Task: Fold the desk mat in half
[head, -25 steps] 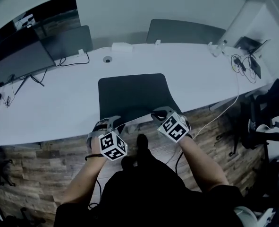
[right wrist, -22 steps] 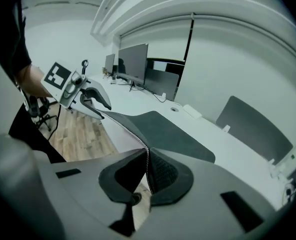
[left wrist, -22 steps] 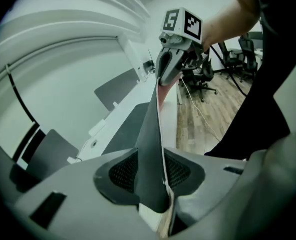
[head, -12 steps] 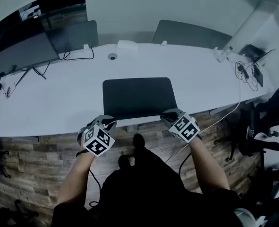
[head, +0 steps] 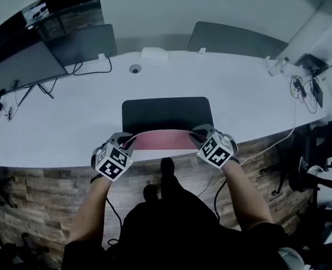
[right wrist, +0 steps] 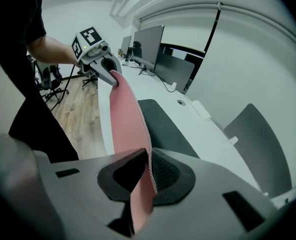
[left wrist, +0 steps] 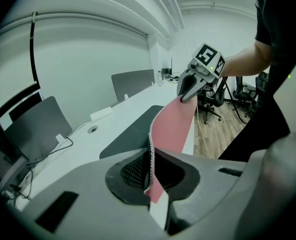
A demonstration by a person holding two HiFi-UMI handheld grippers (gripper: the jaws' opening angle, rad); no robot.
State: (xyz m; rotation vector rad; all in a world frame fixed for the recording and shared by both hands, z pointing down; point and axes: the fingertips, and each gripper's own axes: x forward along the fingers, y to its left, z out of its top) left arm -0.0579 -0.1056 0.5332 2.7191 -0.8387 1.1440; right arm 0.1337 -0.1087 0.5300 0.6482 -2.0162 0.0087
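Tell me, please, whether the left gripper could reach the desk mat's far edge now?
Probably yes: the left gripper, whose jaws have just closed on the lifted near edge of the desk mat, has only bare mat ahead; nothing stands on it.

My left gripper (head: 128, 143) has just clamped the desk mat (head: 167, 140), lifted; my right gripper (head: 199, 134) pinches it too, jaws easing slightly wider.
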